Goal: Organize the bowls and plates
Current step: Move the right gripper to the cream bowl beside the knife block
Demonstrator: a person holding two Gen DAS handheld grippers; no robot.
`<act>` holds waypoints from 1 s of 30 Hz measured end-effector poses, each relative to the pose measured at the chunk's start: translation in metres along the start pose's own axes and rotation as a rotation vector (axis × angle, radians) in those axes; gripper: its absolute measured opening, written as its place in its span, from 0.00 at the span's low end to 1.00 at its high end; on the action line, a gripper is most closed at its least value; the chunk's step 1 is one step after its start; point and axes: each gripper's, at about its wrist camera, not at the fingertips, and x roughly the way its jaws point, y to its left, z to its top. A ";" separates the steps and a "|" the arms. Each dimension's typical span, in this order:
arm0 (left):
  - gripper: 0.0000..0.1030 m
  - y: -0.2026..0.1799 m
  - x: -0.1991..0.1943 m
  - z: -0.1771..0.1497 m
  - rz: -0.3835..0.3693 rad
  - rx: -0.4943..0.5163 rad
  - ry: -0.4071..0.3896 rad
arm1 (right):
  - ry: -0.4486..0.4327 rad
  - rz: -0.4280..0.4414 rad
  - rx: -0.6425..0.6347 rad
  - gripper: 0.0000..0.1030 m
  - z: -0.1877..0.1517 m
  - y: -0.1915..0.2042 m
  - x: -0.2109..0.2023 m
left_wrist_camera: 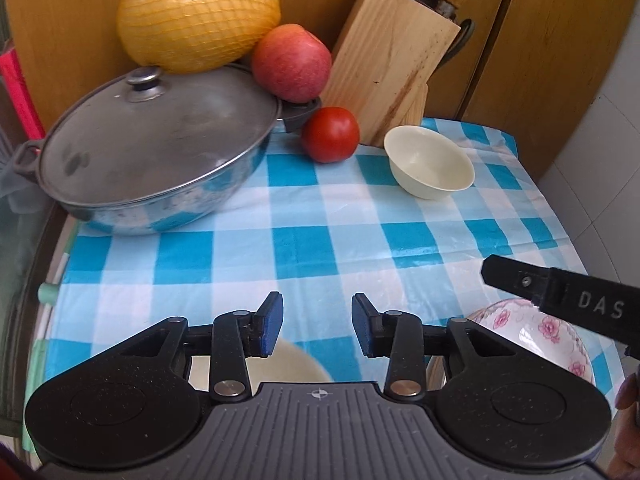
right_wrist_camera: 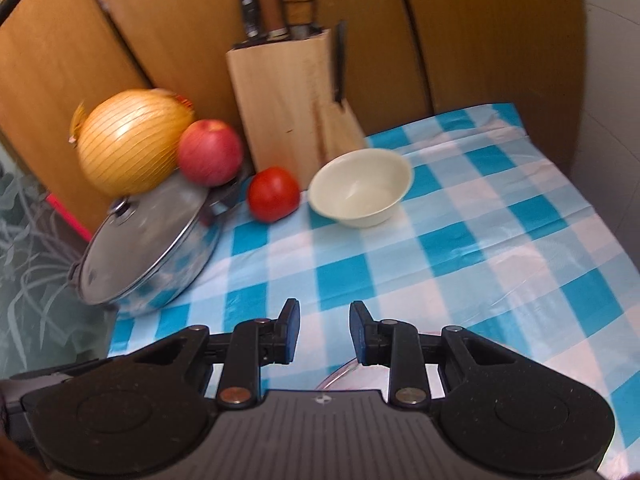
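The left tongs [left_wrist_camera: 317, 326] stand part open with nothing between the blue pads, hovering over the checked cloth [left_wrist_camera: 304, 216] on the counter; just below them a cream dish [left_wrist_camera: 298, 364] shows only as a curved edge, so whether it is a plate or a bowl cannot be told. The right tongs [right_wrist_camera: 325, 330] are likewise part open and empty, with a pale rim [right_wrist_camera: 340, 378] peeking out under them. In the left view that right tool reaches in over a floral bowl [left_wrist_camera: 552, 332] near the front right corner, probably because both pieces have been set down close together to be grouped. Farther back a cream bowl [right_wrist_camera: 362, 186] sits upright, mouth up, alone beside the tomato [right_wrist_camera: 274, 194] and just in front of the knife block [right_wrist_camera: 288, 108]; being round, it has no long axis to speak of. It looks like the piece left to collect. The lidded pot [left_wrist_camera: 156, 152] carries the apple [left_wrist_camera: 292, 62] and netted pomelo [left_wrist_camera: 198, 14], out of the way.
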 end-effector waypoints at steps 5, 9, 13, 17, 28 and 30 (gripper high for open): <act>0.61 -0.014 0.016 0.017 -0.014 -0.008 -0.014 | -0.007 -0.028 0.046 0.25 0.016 -0.017 0.013; 0.63 -0.022 0.028 0.030 -0.038 -0.015 -0.011 | -0.021 -0.044 0.074 0.26 0.029 -0.027 0.023; 0.65 -0.026 0.042 0.045 -0.030 -0.031 -0.016 | -0.036 -0.052 0.106 0.26 0.042 -0.036 0.031; 0.65 -0.027 0.059 0.057 -0.037 -0.064 -0.002 | -0.036 -0.066 0.120 0.26 0.053 -0.043 0.044; 0.67 -0.047 0.088 0.088 -0.046 -0.071 0.000 | -0.015 -0.067 0.147 0.26 0.074 -0.060 0.074; 0.67 -0.049 0.093 0.091 -0.041 -0.073 0.004 | -0.011 -0.058 0.153 0.26 0.077 -0.062 0.079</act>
